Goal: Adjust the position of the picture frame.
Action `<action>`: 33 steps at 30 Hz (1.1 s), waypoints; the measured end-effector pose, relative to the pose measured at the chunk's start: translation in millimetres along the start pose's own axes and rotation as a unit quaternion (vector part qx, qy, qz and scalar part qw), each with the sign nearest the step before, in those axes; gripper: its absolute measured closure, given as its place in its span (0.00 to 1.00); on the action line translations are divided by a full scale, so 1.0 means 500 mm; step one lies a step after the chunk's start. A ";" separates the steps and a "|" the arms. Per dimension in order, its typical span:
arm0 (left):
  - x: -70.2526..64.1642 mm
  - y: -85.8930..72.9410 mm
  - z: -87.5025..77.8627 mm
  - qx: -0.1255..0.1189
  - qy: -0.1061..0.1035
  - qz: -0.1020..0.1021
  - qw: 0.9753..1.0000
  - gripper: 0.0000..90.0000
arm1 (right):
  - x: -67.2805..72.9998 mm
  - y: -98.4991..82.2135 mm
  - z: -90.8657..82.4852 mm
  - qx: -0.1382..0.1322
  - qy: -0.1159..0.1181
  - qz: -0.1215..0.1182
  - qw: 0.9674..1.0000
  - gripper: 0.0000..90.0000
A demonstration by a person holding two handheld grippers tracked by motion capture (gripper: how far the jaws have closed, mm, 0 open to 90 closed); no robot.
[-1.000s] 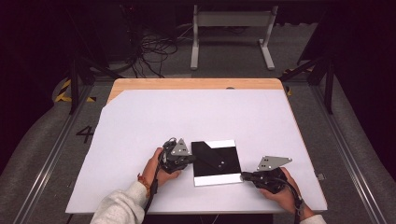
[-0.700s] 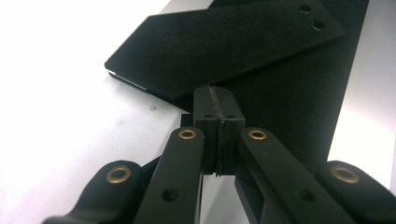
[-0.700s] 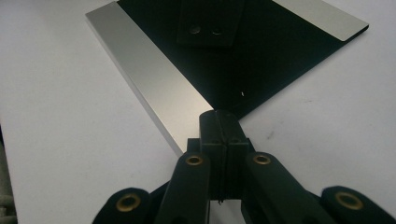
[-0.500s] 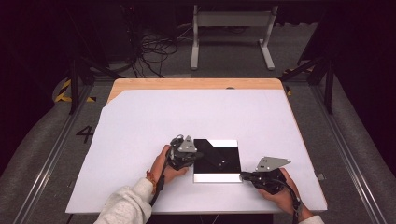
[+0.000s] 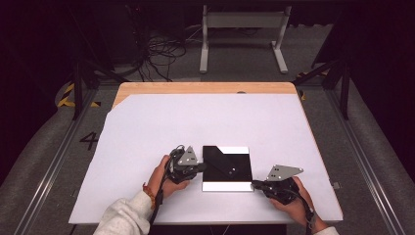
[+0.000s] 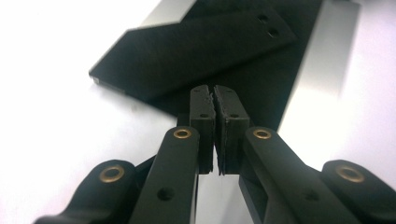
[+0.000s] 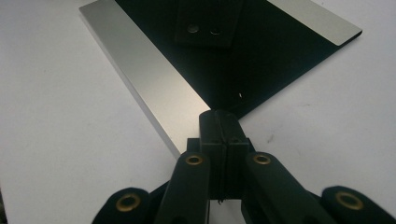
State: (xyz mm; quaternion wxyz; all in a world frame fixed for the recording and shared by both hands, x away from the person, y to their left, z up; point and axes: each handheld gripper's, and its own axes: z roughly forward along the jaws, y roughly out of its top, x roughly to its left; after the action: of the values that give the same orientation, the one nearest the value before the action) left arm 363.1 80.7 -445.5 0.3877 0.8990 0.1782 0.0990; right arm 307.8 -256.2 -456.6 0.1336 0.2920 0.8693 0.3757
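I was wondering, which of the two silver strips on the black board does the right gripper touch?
The near strip, along the board's edge closest to the person: the right gripper sits shut at its right corner. The far strip is untouched.

Black board (image 7: pixel 243 60) far corner was cut off by frame top, beyond right gripper (image 7: pixel 224 122) fingertips. Whether those closed tips pinched its near corner: couldn't tell.

A white sheet (image 5: pixel 205 127) is covering most of a wooden table (image 5: pixel 205 87), leaving a strip of bare wood showing along the far edge. Dark grey floor (image 5: pixel 44 147) is spreading around it. Tangled cables (image 5: pixel 161 54) are lying beyond, beside a pale metal stand (image 5: pixel 243 29), everything behind sinking into darkness.
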 end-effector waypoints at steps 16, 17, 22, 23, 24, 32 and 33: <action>-0.107 -0.032 -0.010 0.002 -0.073 0.032 0.997 0.96 | -0.014 0.001 -0.001 -0.001 -0.021 0.020 1.000 1.00; -0.108 -0.031 -0.007 0.007 -0.070 0.037 0.997 0.96 | -0.012 0.002 0.000 -0.001 -0.018 0.018 1.000 1.00; -0.103 -0.033 0.008 0.021 -0.059 0.039 0.997 0.96 | -0.006 0.004 0.005 -0.002 -0.009 0.016 1.000 1.00; -0.100 -0.034 0.008 0.019 -0.059 0.036 0.997 0.96 | -0.006 0.004 0.005 -0.003 -0.008 0.017 1.000 1.00; -0.097 -0.035 0.006 0.021 -0.056 0.033 0.998 0.96 | -0.005 0.003 0.006 -0.003 -0.007 0.020 1.000 1.00; -0.077 -0.045 -0.004 0.023 -0.043 0.026 0.998 0.97 | 0.012 0.016 0.019 0.001 0.007 0.011 1.000 1.00; -0.075 -0.046 -0.006 0.026 -0.040 0.023 0.999 0.97 | 0.015 0.018 0.021 0.002 0.005 0.005 1.000 1.00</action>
State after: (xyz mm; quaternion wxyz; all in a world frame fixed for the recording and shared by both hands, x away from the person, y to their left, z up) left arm 322.0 82.6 -461.9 0.3687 0.9158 0.1443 0.0673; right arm 310.2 -240.5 -457.2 0.1263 0.2947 0.8693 0.3762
